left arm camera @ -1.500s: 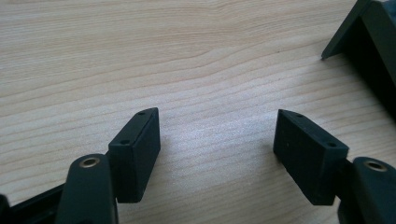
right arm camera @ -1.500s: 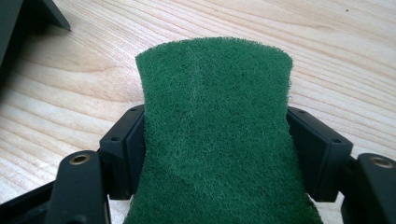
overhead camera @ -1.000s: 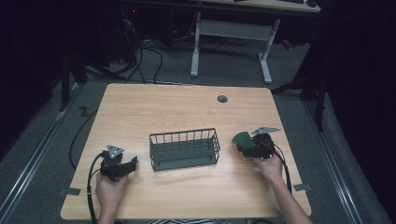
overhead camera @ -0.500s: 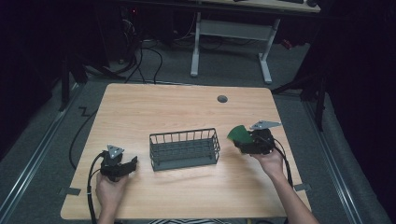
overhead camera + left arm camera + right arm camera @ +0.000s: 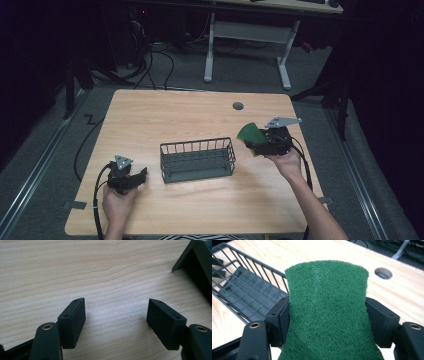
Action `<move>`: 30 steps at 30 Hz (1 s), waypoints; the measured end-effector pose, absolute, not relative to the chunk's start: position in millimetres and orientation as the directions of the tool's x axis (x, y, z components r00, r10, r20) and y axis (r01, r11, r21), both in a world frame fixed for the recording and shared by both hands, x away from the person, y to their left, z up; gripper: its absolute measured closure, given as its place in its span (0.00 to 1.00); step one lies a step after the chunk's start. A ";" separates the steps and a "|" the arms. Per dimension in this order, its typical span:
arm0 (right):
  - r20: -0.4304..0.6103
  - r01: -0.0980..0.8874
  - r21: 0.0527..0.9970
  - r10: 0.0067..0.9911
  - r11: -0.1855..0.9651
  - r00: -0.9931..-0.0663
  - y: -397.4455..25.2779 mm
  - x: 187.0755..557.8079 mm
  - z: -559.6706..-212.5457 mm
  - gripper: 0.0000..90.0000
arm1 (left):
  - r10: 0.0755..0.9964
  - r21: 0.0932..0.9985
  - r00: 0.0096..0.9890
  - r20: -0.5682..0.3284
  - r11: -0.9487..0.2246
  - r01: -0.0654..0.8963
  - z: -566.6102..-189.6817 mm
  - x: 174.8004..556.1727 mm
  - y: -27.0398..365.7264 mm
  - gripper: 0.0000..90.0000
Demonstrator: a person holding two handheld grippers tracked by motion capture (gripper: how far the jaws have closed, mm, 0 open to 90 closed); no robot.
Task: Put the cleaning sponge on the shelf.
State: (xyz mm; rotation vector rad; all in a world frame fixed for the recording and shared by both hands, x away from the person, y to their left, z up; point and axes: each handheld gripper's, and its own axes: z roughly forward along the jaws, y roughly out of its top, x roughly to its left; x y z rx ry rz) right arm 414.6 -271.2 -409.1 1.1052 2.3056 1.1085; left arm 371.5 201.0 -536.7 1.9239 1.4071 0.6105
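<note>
**Pad nears the basket**

The left gripper (image 5: 134, 177) rests on the table (image 5: 190, 115), jaws apart around bare wood. Beyond its right jaw stands the wire basket (image 5: 197, 159). The right gripper (image 5: 256, 142) has its jaws clamped on a green pad (image 5: 328, 312), which bows between them; it could snag the basket rim or spring loose. Since half a second ago, the pad has edged closer to the basket.

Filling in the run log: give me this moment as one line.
right gripper: shut on green scouring pad, raised beside wire basket | left gripper: open, low over table
</note>
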 end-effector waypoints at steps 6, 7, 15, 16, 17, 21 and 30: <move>-0.007 0.459 0.779 0.738 0.426 -0.674 -257.5 416.9 -398.0 0.33 | 0.951 0.744 0.309 -0.015 -0.196 0.638 -536.7 371.5 200.9 0.35; -0.008 0.456 0.779 0.734 0.430 -0.679 -254.3 417.0 -396.5 0.33 | 0.951 0.745 0.309 -0.015 -0.195 0.638 -536.8 371.5 200.9 0.35; -0.021 0.429 0.767 0.688 0.476 -0.725 -225.3 420.9 -392.9 0.33 | 0.951 0.745 0.309 -0.016 -0.195 0.638 -536.8 371.5 201.0 0.36; -0.021 0.428 0.765 0.683 0.481 -0.730 -221.5 421.3 -393.0 0.33 | 0.951 0.745 0.309 -0.016 -0.195 0.638 -536.8 371.5 201.0 0.36; -0.021 0.426 0.764 0.679 0.484 -0.734 -217.9 421.6 -393.0 0.33 | 0.951 0.745 0.309 -0.016 -0.195 0.638 -536.8 371.5 201.1 0.36; -0.019 0.419 0.758 0.659 0.500 -0.752 -202.5 423.0 -393.0 0.33 | 0.951 0.744 0.310 -0.017 -0.195 0.639 -536.7 371.5 201.1 0.36; -0.017 0.422 0.732 0.633 0.535 -0.774 -170.2 425.2 -403.2 0.32 | 0.951 0.745 0.309 -0.015 -0.196 0.638 -536.8 371.4 200.9 0.35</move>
